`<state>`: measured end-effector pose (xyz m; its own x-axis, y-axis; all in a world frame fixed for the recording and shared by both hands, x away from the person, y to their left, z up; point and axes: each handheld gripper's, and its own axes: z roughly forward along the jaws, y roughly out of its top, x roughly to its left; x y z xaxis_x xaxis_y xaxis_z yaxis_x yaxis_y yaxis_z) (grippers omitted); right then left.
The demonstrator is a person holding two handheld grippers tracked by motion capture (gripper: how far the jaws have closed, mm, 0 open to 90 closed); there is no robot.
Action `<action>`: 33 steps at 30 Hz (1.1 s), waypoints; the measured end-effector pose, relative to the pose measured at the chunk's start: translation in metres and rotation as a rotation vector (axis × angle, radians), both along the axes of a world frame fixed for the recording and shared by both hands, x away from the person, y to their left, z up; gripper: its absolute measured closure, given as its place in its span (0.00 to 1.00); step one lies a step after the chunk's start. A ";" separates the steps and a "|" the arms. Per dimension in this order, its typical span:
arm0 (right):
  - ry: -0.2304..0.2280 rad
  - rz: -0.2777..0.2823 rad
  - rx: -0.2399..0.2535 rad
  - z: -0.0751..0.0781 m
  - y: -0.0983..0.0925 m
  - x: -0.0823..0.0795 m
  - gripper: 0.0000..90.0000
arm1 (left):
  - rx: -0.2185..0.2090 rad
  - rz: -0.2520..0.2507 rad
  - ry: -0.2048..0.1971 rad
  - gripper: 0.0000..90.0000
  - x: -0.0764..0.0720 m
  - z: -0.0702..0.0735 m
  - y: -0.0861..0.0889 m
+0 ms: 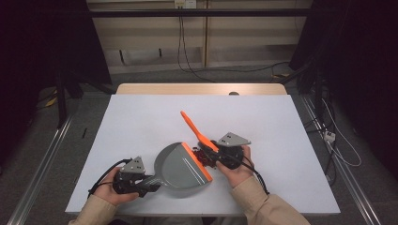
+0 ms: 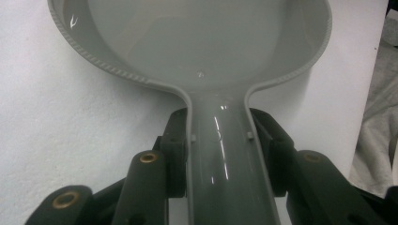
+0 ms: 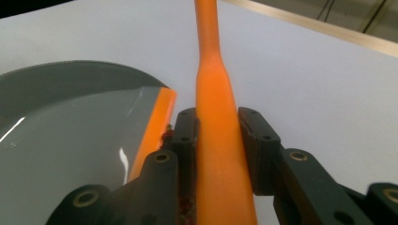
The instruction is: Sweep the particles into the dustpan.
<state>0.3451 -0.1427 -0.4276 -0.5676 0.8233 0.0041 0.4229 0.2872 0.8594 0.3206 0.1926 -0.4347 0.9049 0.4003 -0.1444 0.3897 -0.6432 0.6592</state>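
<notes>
A grey dustpan (image 1: 180,164) with an orange front lip (image 1: 197,161) lies on the white table (image 1: 141,122), its mouth facing right. My left gripper (image 1: 149,183) is shut on the dustpan's handle (image 2: 225,164), with the pan's bowl (image 2: 197,37) just ahead of the jaws. My right gripper (image 1: 213,151) is shut on an orange brush handle (image 1: 192,125), which slants up and to the left. The same brush handle (image 3: 216,117) runs between the right gripper's pads, right beside the dustpan's lip (image 3: 155,126). Small red bits (image 1: 202,157) lie under the brush by the lip. The brush head is hidden.
The white sheet covers a wooden table whose far edge (image 1: 197,89) shows at the back. Bare white surface lies to the left, right and beyond the dustpan. Cables (image 1: 328,136) trail on the floor at the right.
</notes>
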 end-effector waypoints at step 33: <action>0.162 0.070 -0.104 0.017 0.046 0.010 0.79 | 0.016 -0.002 0.002 0.69 0.001 -0.002 0.000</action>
